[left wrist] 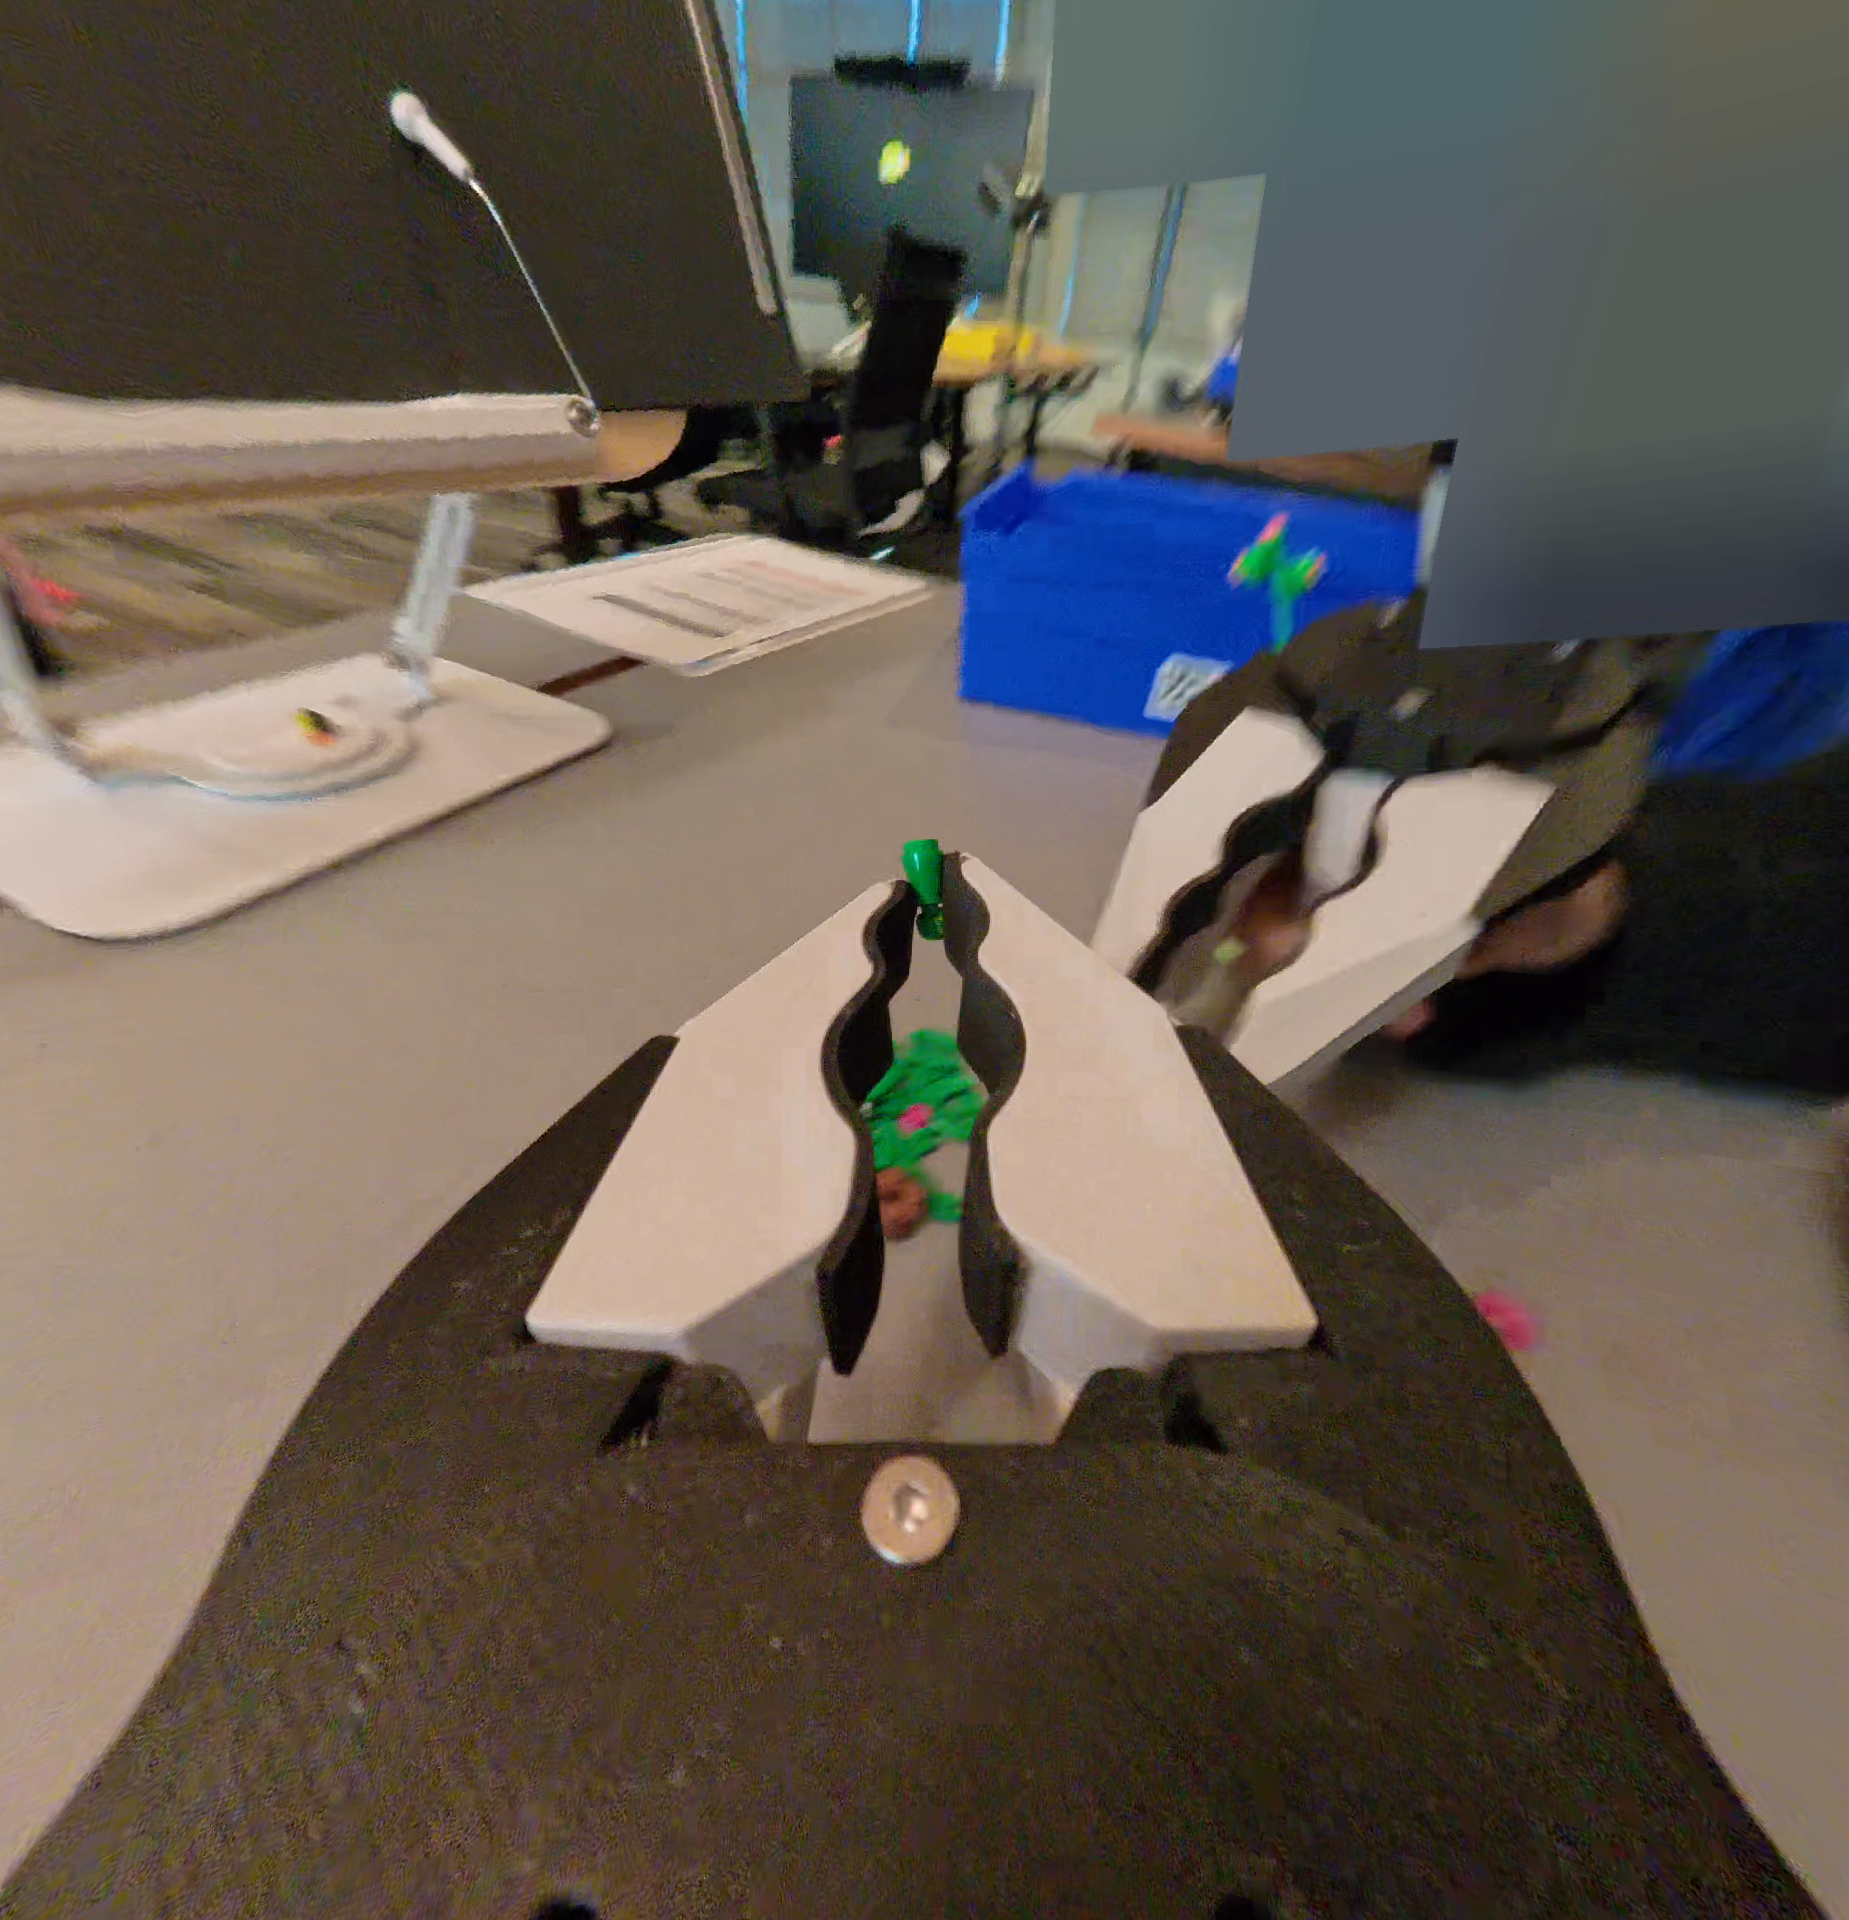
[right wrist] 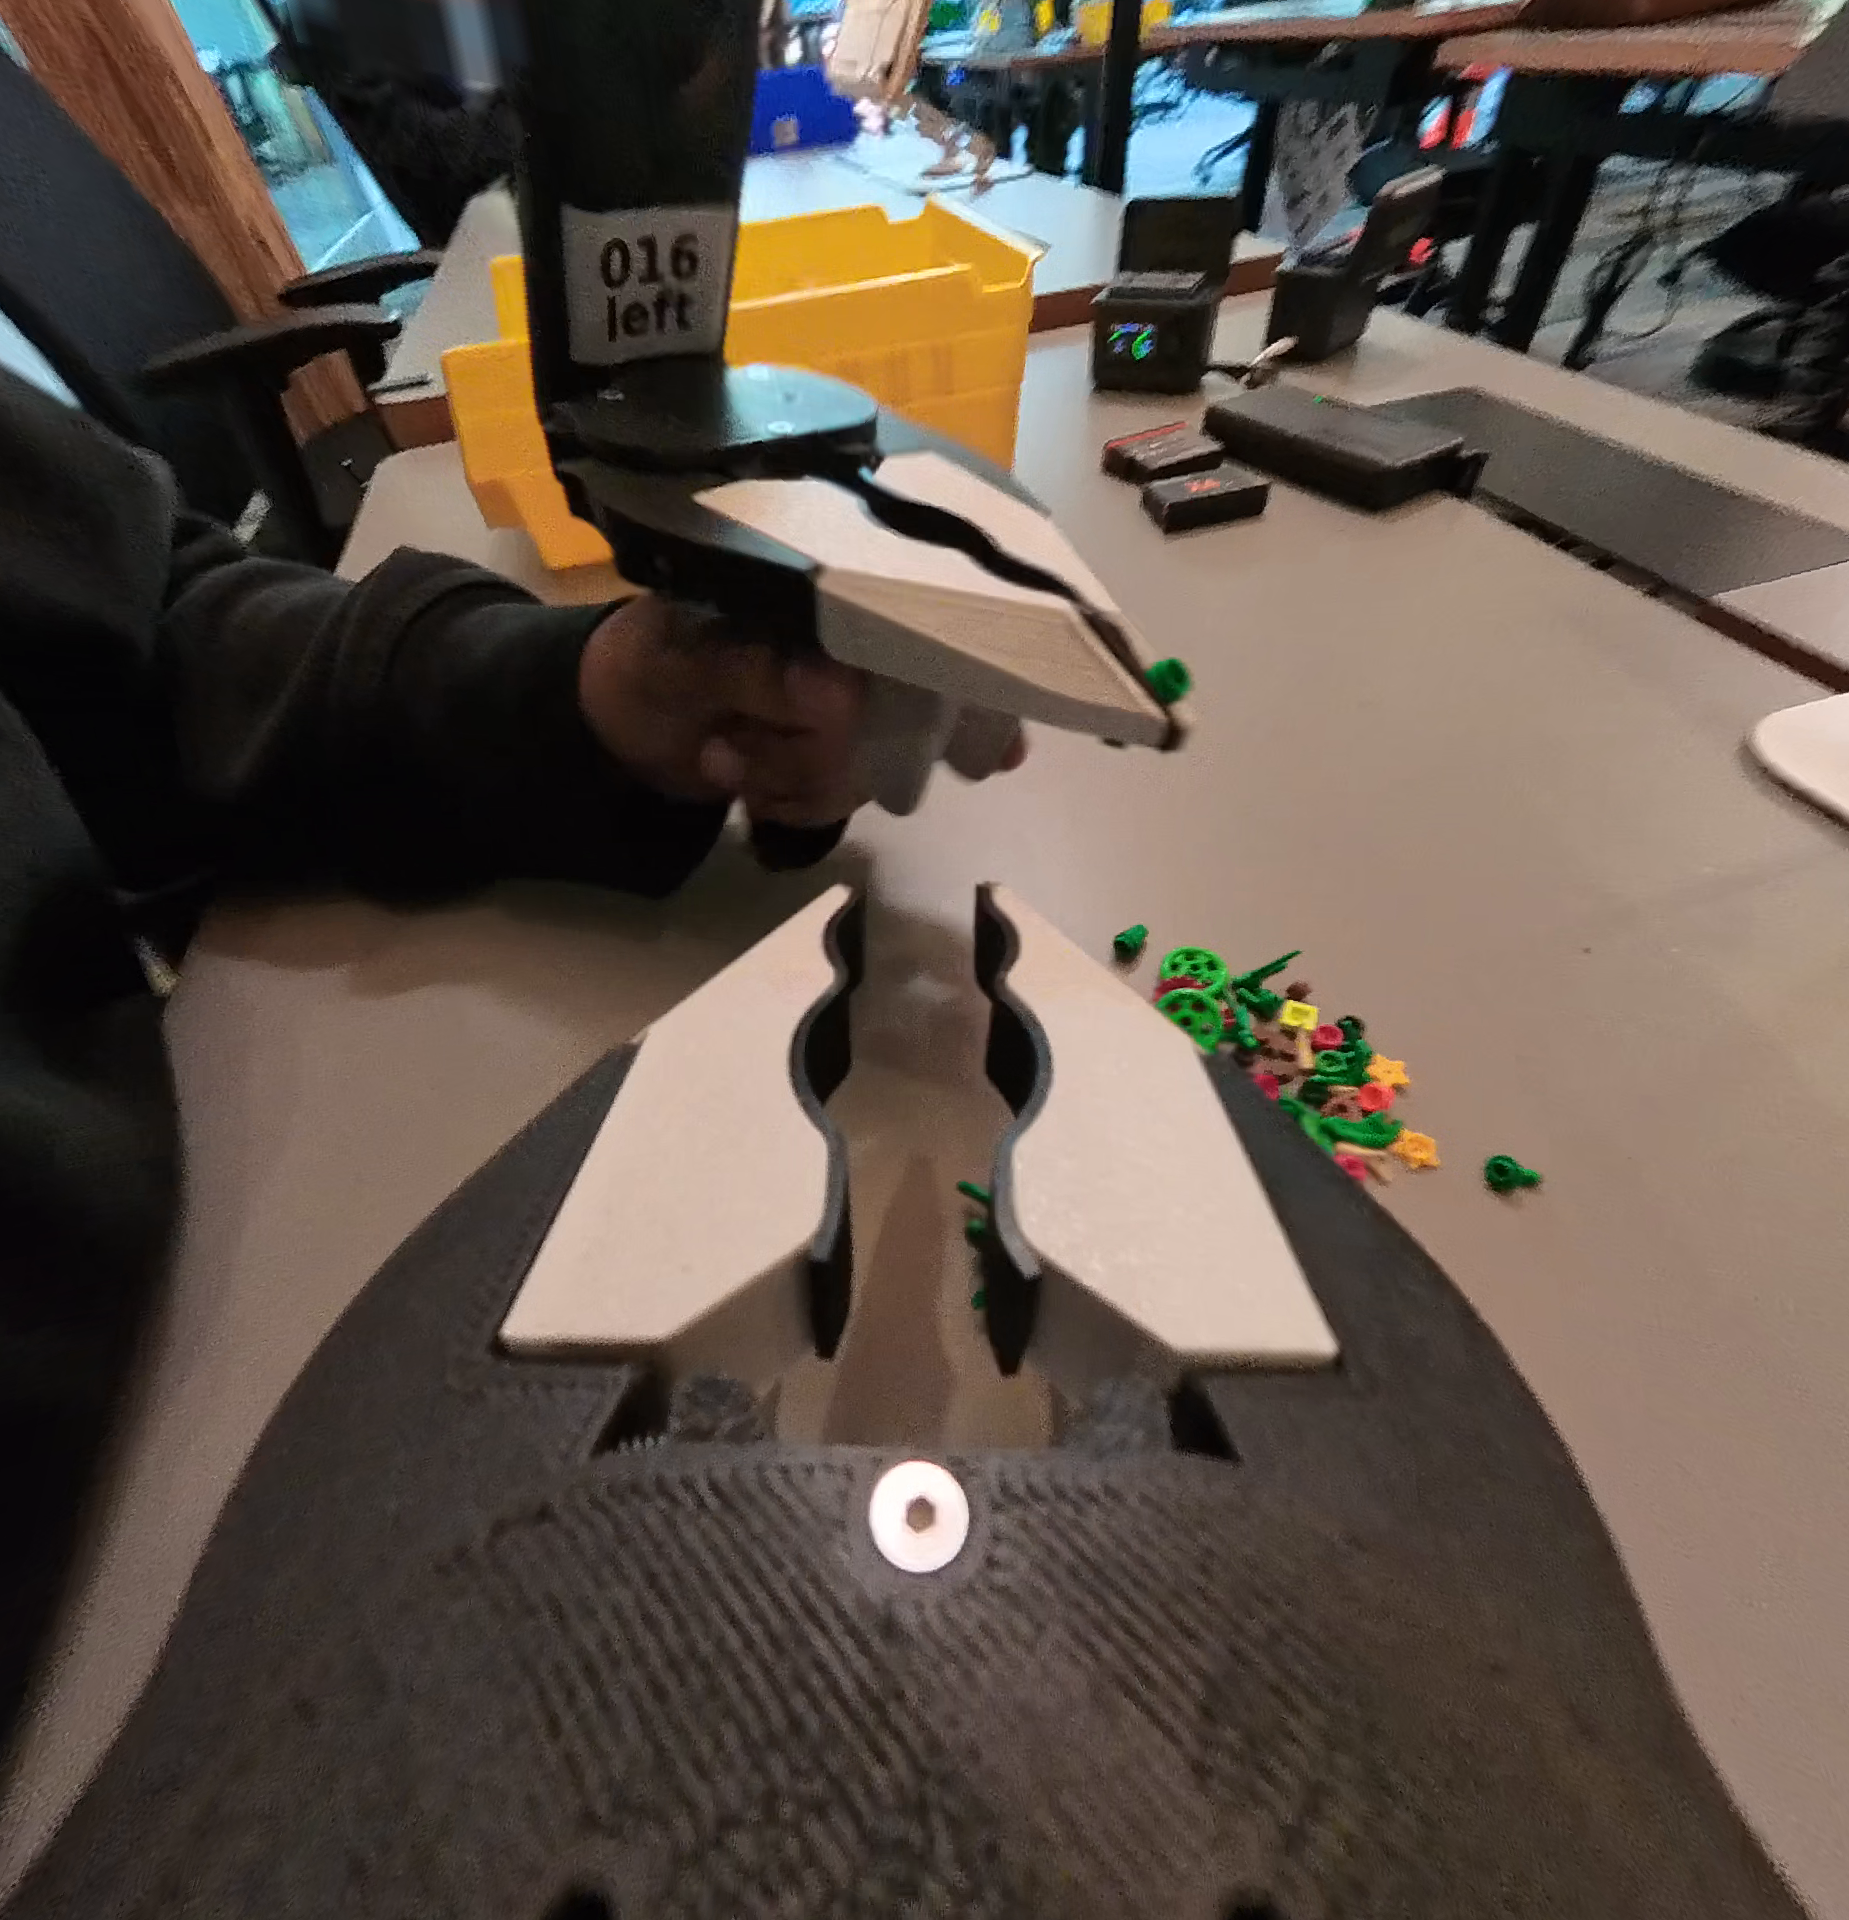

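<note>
My left gripper (left wrist: 928, 883) is shut on a small green plastic piece (left wrist: 922, 871) pinched at its fingertips, held above the grey table (left wrist: 380, 1091). It also shows in the right wrist view (right wrist: 1167, 717), with the green piece (right wrist: 1169, 677) sticking up from the tips. My right gripper (right wrist: 915, 894) is open and empty, low over the table; it shows blurred in the left wrist view (left wrist: 1304, 862). A pile of small green, red, yellow and brown plastic pieces (right wrist: 1304, 1049) lies on the table just right of the right gripper and shows between the left fingers (left wrist: 920, 1112).
A blue bin (left wrist: 1159, 592) with a green plant-like figure stands ahead on the right. A white monitor stand (left wrist: 276, 790) and papers (left wrist: 712, 597) lie on the left. A yellow bin (right wrist: 899, 312), black boxes (right wrist: 1200, 488) and a dark pad (right wrist: 1626, 499) sit farther off. A loose pink piece (left wrist: 1507, 1320) lies nearby. Left tips to right tips: about 5 centimeters.
</note>
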A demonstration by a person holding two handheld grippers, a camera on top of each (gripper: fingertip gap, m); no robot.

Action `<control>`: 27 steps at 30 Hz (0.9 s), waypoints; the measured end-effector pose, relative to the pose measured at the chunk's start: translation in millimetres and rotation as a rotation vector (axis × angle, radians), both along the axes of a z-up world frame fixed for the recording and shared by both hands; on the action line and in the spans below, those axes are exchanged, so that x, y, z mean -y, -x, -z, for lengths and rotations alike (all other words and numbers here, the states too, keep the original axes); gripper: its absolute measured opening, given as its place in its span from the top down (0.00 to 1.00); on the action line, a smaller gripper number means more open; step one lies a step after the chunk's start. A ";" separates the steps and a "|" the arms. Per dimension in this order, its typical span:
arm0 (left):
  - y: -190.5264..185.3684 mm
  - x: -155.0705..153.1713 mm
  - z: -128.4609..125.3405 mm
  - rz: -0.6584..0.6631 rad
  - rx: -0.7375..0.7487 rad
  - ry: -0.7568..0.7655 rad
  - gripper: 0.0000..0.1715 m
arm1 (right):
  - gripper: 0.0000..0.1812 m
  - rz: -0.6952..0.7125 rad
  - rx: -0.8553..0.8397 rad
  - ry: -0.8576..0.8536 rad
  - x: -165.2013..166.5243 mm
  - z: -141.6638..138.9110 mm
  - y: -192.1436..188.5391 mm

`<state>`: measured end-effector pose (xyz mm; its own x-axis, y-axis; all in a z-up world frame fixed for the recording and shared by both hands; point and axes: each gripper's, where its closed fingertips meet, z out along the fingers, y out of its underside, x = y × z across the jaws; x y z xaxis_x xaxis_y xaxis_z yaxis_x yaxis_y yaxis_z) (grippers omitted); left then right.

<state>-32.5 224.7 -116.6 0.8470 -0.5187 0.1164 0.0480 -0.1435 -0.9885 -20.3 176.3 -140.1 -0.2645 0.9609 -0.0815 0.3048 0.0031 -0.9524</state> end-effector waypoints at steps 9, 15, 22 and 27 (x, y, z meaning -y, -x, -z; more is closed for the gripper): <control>-29.9 14.1 -25.5 0.307 0.850 0.228 0.99 | 0.79 0.181 -0.250 -0.382 -17.7 -43.0 -9.0; -45.4 18.4 -23.3 0.360 0.972 0.266 0.98 | 0.92 0.247 -0.308 -0.584 -19.5 -52.1 -15.3; -40.9 18.7 -25.8 0.380 1.113 0.271 0.98 | 0.92 0.235 -0.281 -0.594 -19.1 -49.5 -15.1; -39.7 21.0 -30.2 0.391 1.133 0.249 0.99 | 0.93 0.244 -0.264 -0.642 -18.8 -45.5 -13.8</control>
<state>7.2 203.7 -86.4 -0.0060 -0.5741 0.8188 0.7746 -0.5205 -0.3592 -6.5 195.2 -94.6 0.0303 0.8318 0.5543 0.1287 0.5467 -0.8274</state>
